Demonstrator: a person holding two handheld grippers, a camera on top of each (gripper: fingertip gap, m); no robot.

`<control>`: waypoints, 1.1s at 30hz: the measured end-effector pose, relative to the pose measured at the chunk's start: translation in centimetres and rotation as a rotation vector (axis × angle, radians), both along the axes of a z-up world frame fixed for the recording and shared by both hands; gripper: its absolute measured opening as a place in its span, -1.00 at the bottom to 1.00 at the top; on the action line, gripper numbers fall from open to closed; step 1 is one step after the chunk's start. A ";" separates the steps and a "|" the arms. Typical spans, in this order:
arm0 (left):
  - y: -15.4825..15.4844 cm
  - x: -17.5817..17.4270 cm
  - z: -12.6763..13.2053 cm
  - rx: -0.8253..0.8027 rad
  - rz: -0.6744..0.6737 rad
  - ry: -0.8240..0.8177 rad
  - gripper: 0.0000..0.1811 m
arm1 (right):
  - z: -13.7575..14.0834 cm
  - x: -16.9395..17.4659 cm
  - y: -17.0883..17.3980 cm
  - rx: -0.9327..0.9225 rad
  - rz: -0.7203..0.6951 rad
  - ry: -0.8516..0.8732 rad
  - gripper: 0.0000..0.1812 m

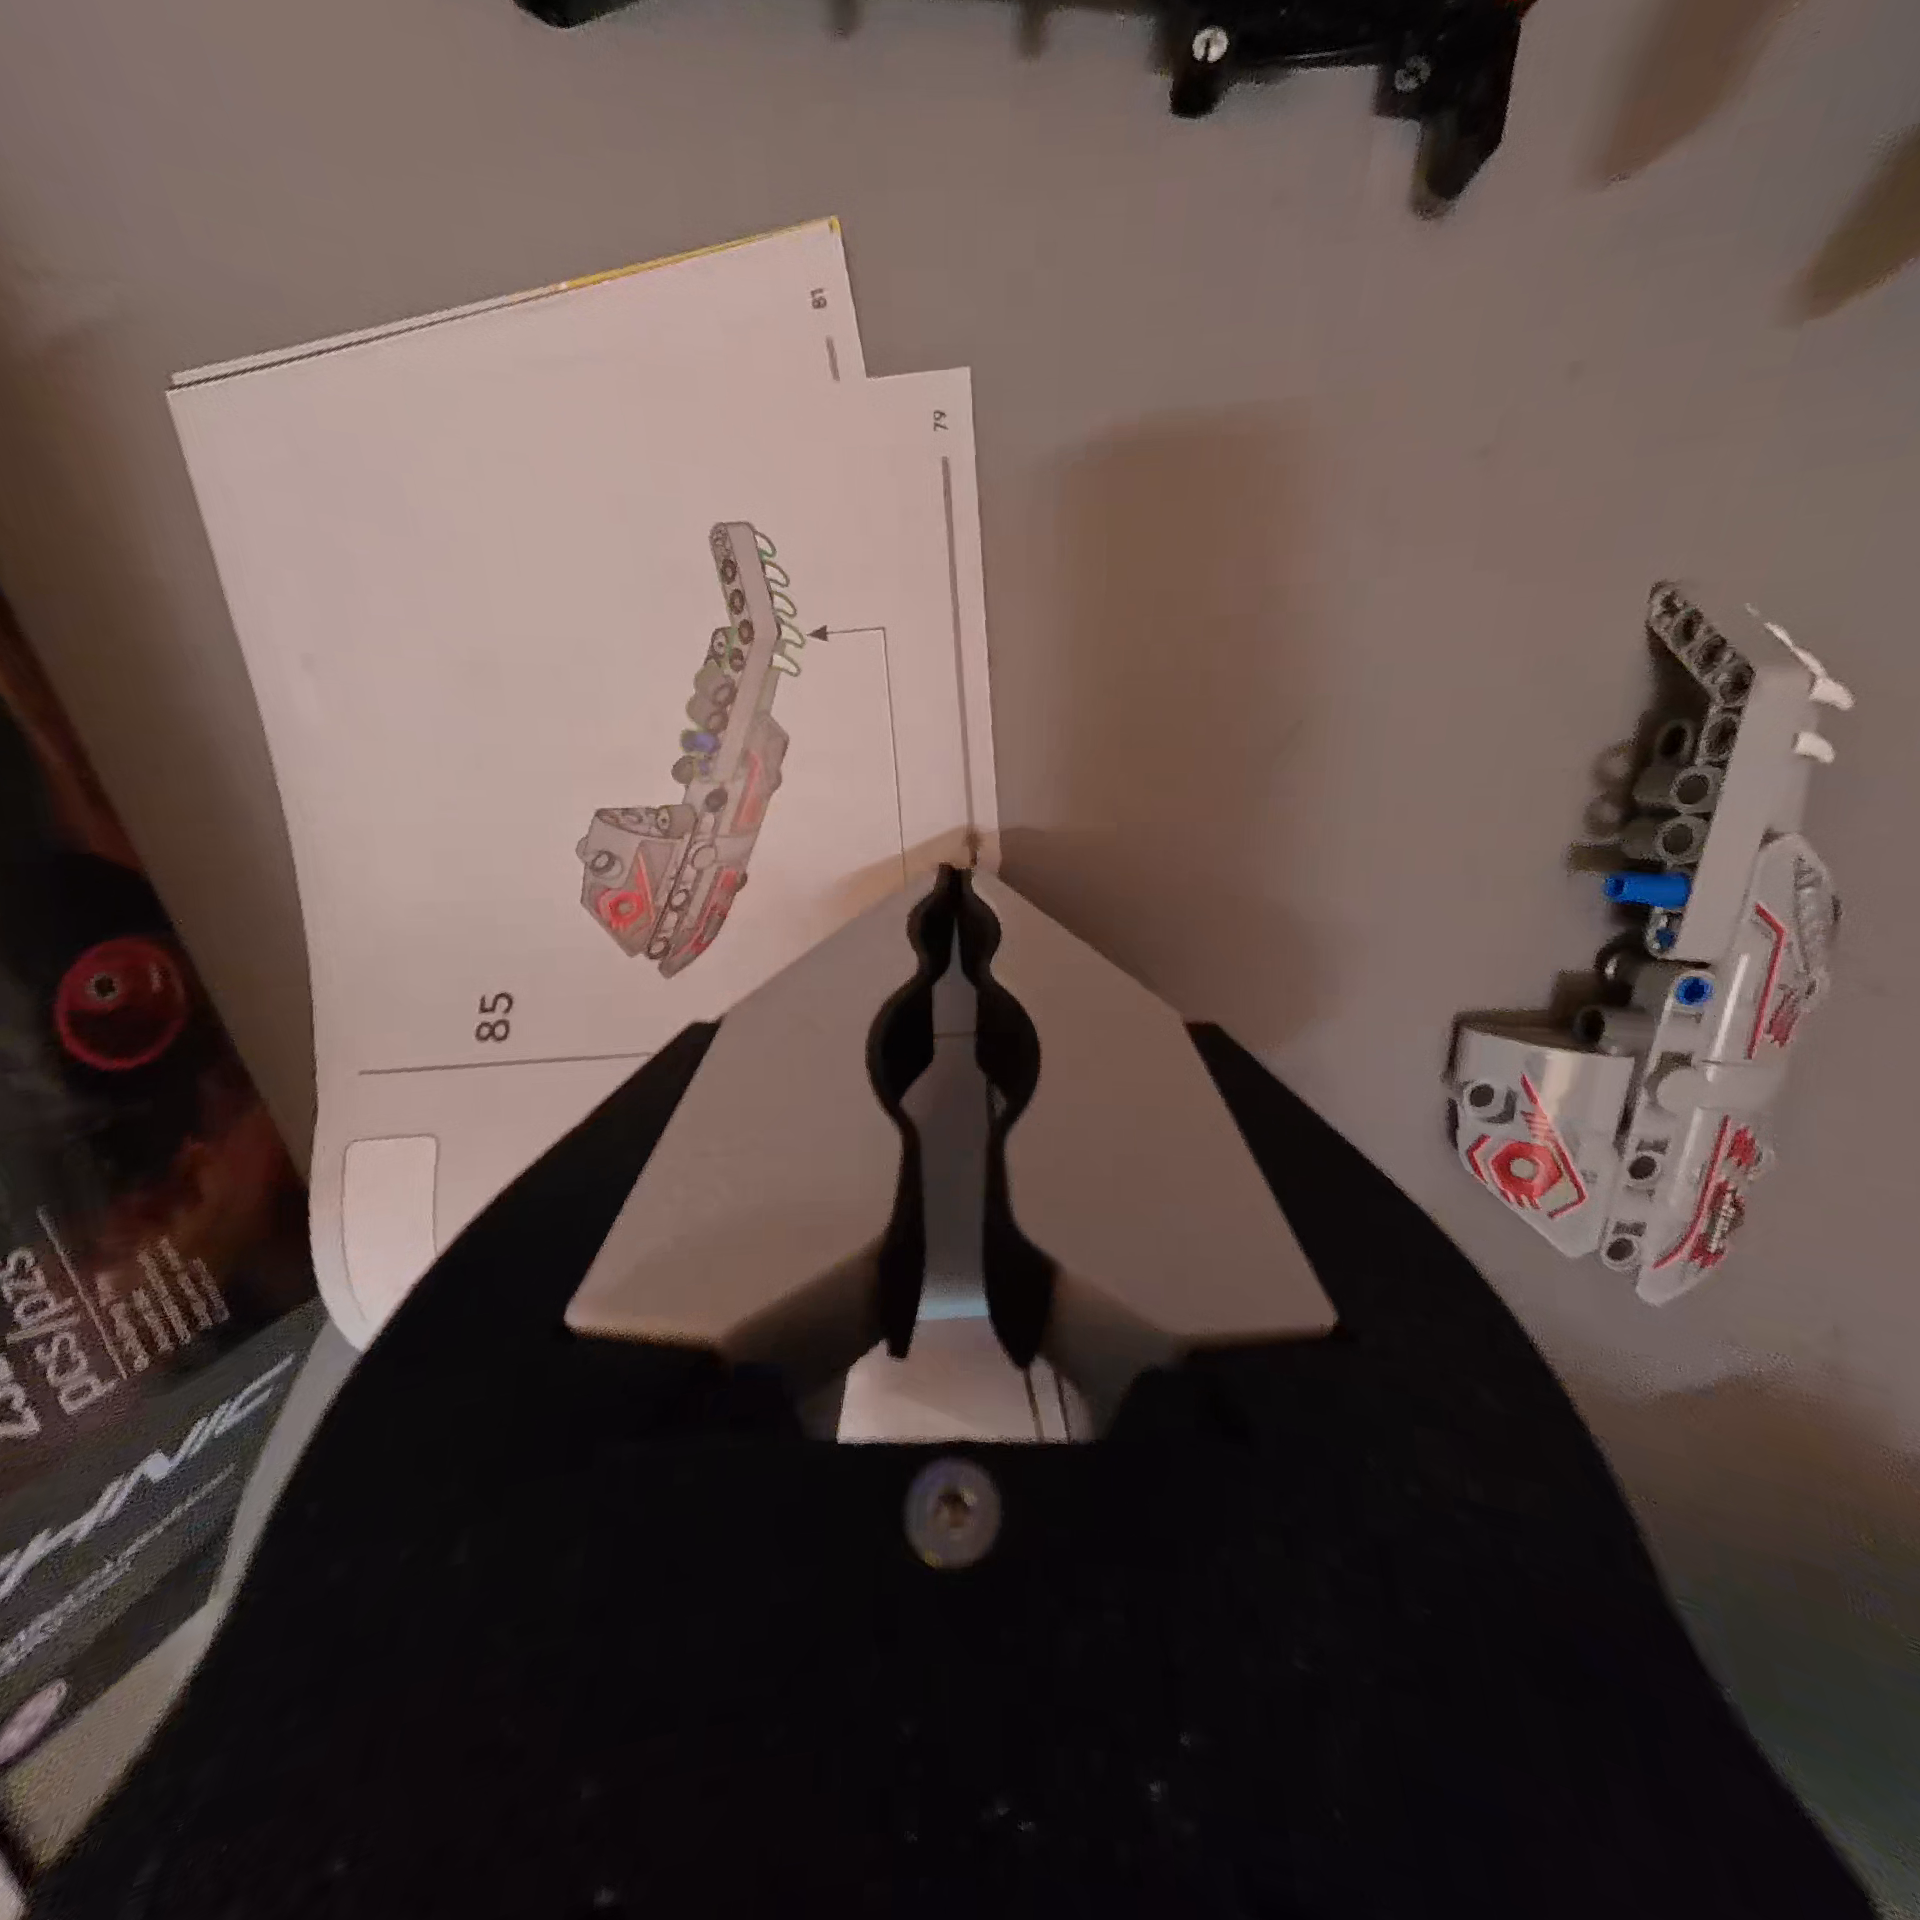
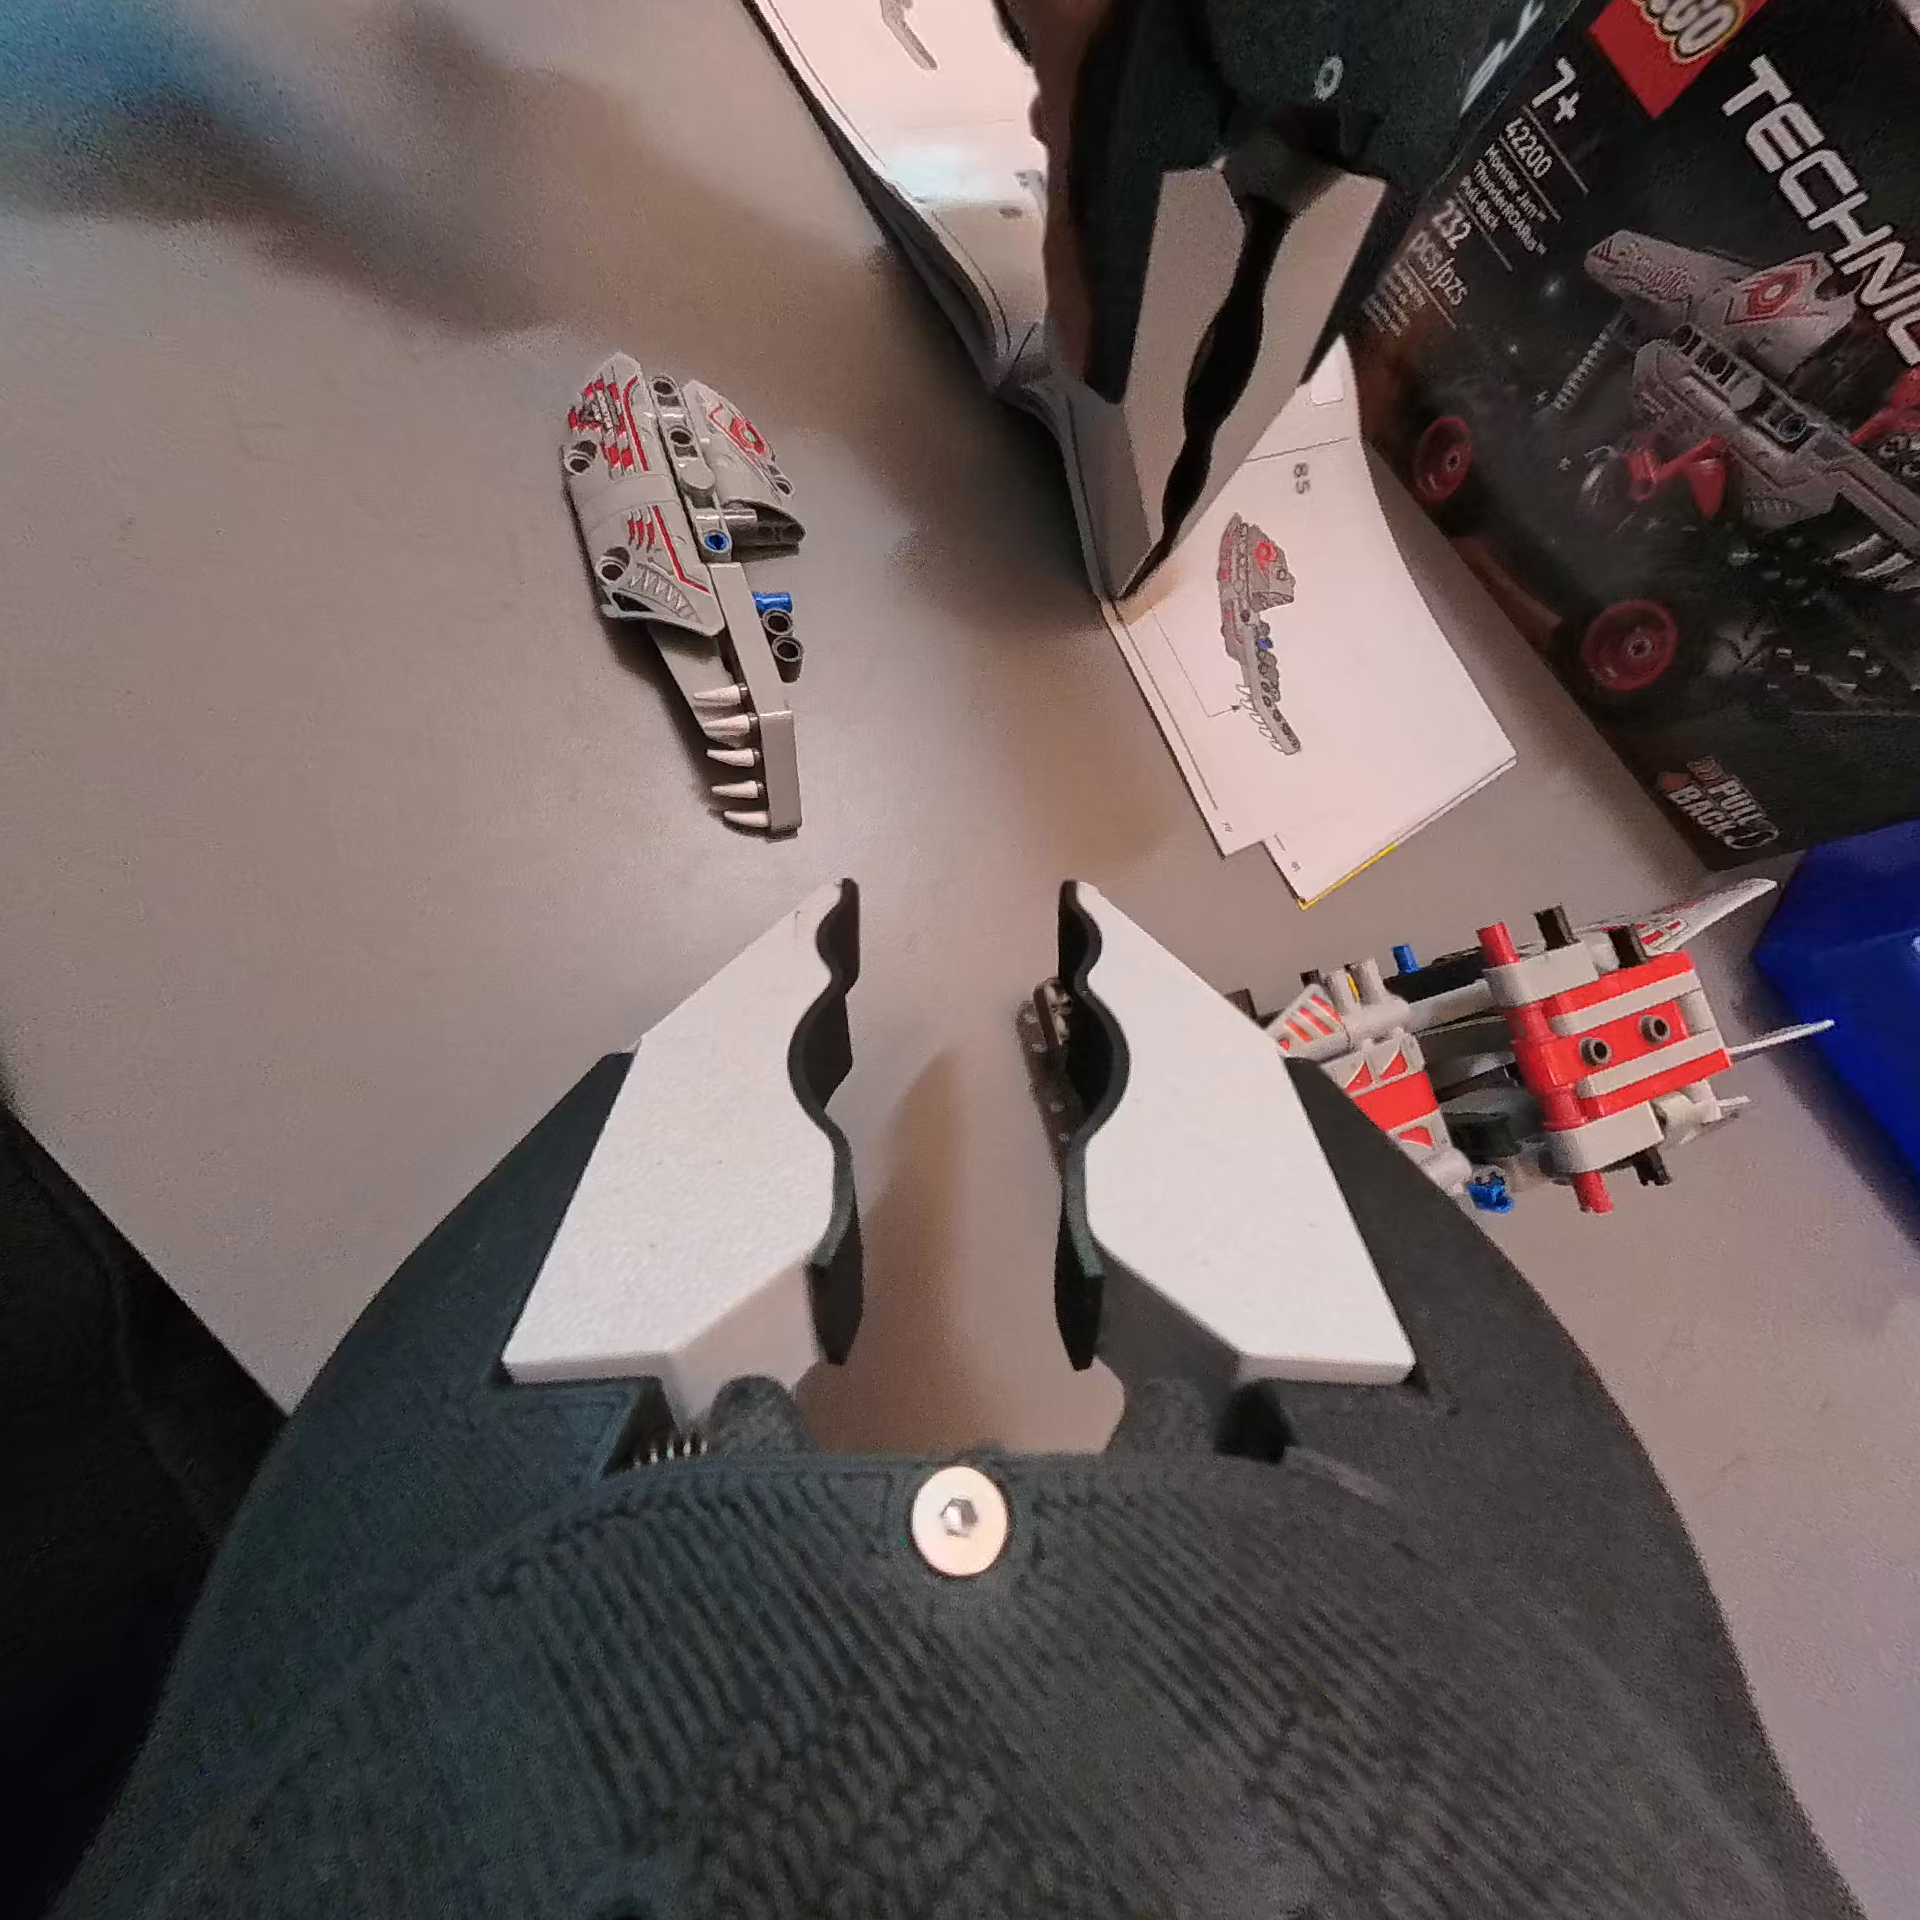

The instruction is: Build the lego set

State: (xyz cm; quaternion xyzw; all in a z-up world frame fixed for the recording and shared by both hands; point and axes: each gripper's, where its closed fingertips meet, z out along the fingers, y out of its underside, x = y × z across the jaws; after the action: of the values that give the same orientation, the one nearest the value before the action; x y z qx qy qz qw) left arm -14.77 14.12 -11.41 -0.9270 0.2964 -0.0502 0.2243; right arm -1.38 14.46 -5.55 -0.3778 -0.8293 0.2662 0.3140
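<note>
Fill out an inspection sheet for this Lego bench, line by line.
Surface: plain grey tabletop, no spills.
Job's things: grey toothed jaw-shaped Lego assembly with red markings lying alone; red-and-grey chassis build; open white instruction booklet.
Clutter: dark printed set box; blue plastic bin.
Grippers: left gripper shut, tips at the booklet page edge; right gripper open, empty.
Cables: nothing seen.
Surroundings: black bracket at far edge.

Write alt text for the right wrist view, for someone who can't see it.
The open right gripper hovers over a grey table, pointing toward a grey toothed jaw assembly. Beyond, the left gripper presses shut on an open instruction booklet, beside the set's box and a red-and-grey chassis.
</note>
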 end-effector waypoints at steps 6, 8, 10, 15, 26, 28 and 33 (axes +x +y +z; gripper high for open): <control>-0.8 -0.9 1.5 0.118 0.080 0.024 -1.00 | 0.6 -1.7 -0.2 -0.005 -0.041 0.036 -0.61; -1.2 -2.4 2.2 0.168 0.144 0.070 -1.00 | 1.0 -2.7 -0.2 0.029 -0.059 0.066 -0.62; -1.3 -3.8 2.9 0.223 0.207 0.116 -1.00 | 1.0 -3.7 -0.2 0.069 -0.077 0.084 -0.62; -0.8 -1.1 1.8 0.178 0.128 0.064 -0.49 | 0.3 -4.6 -1.1 0.127 -0.045 0.066 -0.62; -2.6 -1.1 0.0 0.028 0.077 0.007 -0.84 | -0.6 -3.9 -1.5 0.146 -0.025 0.006 -0.61; -2.8 -1.4 0.1 0.024 0.081 0.016 -0.89 | -0.6 -4.0 -1.5 0.148 -0.027 0.005 -0.61; -3.5 -2.3 1.1 0.075 0.122 0.032 -1.00 | -0.5 -4.2 -1.8 0.166 -0.015 0.007 -0.61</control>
State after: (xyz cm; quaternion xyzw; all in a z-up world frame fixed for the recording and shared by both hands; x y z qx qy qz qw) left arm -17.11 10.57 -10.35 -0.9349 0.2446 -0.0103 0.2569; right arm -5.59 12.67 -6.01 -0.3557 -0.8447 0.1953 0.3491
